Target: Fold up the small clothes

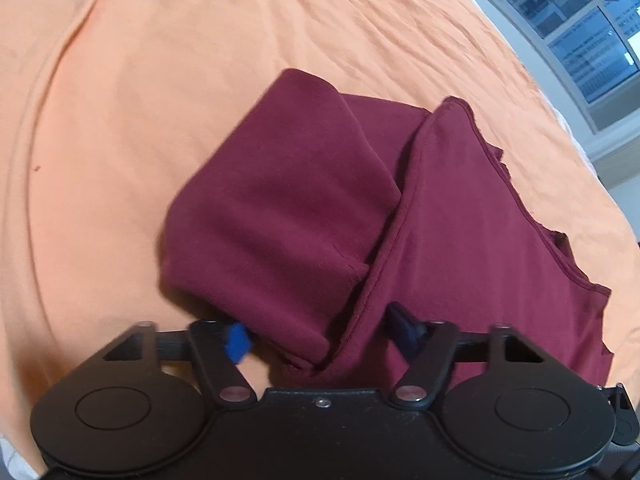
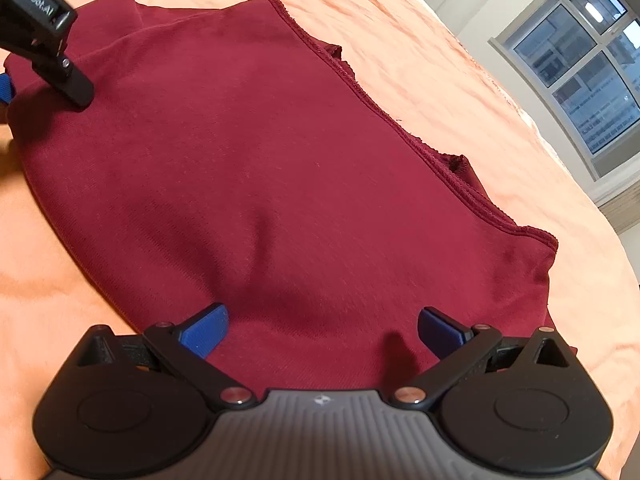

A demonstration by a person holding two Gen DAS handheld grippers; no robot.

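Left gripper (image 1: 320, 334) sits at the garment's (image 1: 320, 208) near edge, jaws wide, folded cloth bunched between the pads but I see no clamp. Long axis runs away toward the window (image 1: 580, 32).

Right view: right gripper (image 2: 320, 332) also spread wide, holding nothing, hovering over flat cloth (bedsheet (image 2: 440, 60) underneath). No containers anywhere. I judge left nearer the fold.

Maroon garment (image 2: 280, 152) ahead of right gripper (image 2: 320, 334): soft matt knit cloth, frayed raw hem. Orange bedsheet (image 1: 140, 80) beyond left gripper (image 1: 320, 336): matt, wrinkled cloth. Grippers: matt black plastic, shiny metal rivets, blue ribbed pads (image 2: 206, 330).
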